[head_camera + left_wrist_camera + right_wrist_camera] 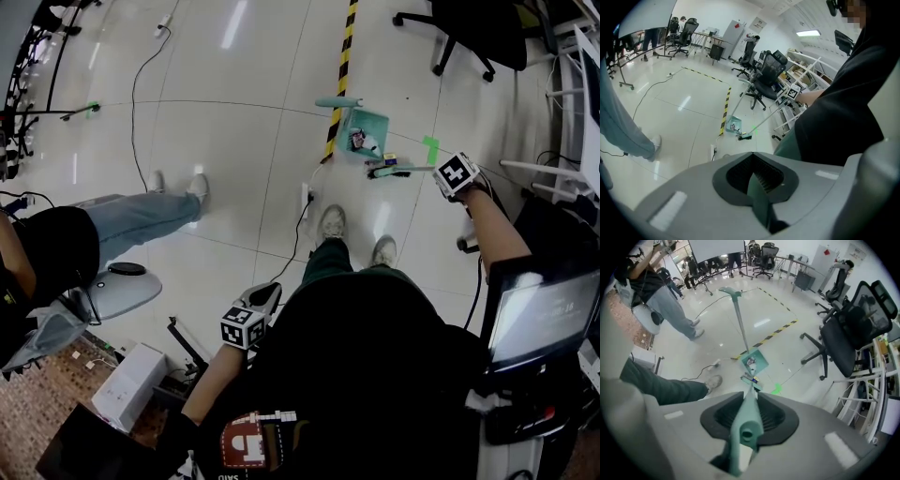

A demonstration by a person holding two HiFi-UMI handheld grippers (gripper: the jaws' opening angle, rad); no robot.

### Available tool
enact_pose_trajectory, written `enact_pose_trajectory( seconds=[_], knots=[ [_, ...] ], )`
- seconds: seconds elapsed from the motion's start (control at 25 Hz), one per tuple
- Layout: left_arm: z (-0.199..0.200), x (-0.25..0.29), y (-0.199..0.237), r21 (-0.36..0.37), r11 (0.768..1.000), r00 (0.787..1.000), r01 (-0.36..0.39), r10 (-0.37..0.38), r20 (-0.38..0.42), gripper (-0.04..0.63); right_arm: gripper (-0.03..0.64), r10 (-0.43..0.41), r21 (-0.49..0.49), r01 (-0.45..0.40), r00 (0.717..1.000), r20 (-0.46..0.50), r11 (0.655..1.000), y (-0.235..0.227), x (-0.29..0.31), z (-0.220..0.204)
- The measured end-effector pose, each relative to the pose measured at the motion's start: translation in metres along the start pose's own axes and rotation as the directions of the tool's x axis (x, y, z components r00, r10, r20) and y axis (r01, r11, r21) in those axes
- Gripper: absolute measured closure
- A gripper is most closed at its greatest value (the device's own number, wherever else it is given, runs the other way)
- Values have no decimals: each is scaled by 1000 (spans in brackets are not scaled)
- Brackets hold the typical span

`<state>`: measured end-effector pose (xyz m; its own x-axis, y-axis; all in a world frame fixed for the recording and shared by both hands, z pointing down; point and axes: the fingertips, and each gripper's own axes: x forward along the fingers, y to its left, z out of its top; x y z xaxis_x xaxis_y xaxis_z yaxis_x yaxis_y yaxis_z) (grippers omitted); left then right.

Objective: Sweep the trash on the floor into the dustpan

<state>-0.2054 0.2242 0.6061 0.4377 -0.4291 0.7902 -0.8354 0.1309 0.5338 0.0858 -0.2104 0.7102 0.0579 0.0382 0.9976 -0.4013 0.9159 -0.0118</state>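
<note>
We see the right gripper (751, 394) with its jaws closed on the teal broom handle (746, 425); the broom head (751, 380) rests on the floor just beside the teal dustpan (761, 358); trash (752, 362) lies inside the pan; its long handle (739, 315) stands upright; a green floor mark (776, 390) lies near.

Open floor (234, 141) left of the dustpan (364, 131); office chair (478, 33) and rack (561, 94) crowd the right.

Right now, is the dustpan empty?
No, the head view shows trash lying inside the dustpan, with the broom on the floor just beside it.
</note>
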Motion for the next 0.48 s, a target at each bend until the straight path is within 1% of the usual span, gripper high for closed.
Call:
enact_pose_trajectory(
  seconds=[0.16, 0.24, 0.36, 0.48],
  knots=[
    [-6, -3, 1, -9, 1000, 1000, -6, 6, -1, 592, 528, -16, 17, 15, 999, 46, 1000, -7, 1, 0],
    [-7, -2, 2, -10, 1000, 1000, -4, 4, -5, 592, 528, -26, -11, 27, 998, 65, 1000, -7, 0, -4],
    [-4, 3, 1, 3, 1000, 1000, 4, -4, 3, 592, 528, -33, -142, 49, 993, 113, 989, -3, 1, -4],
    [-5, 7, 0, 10, 1000, 1000, 13, -13, -6, 592, 528, -55, -258, 80, 993, 103, 963, -3, 1, -18]
  ],
)
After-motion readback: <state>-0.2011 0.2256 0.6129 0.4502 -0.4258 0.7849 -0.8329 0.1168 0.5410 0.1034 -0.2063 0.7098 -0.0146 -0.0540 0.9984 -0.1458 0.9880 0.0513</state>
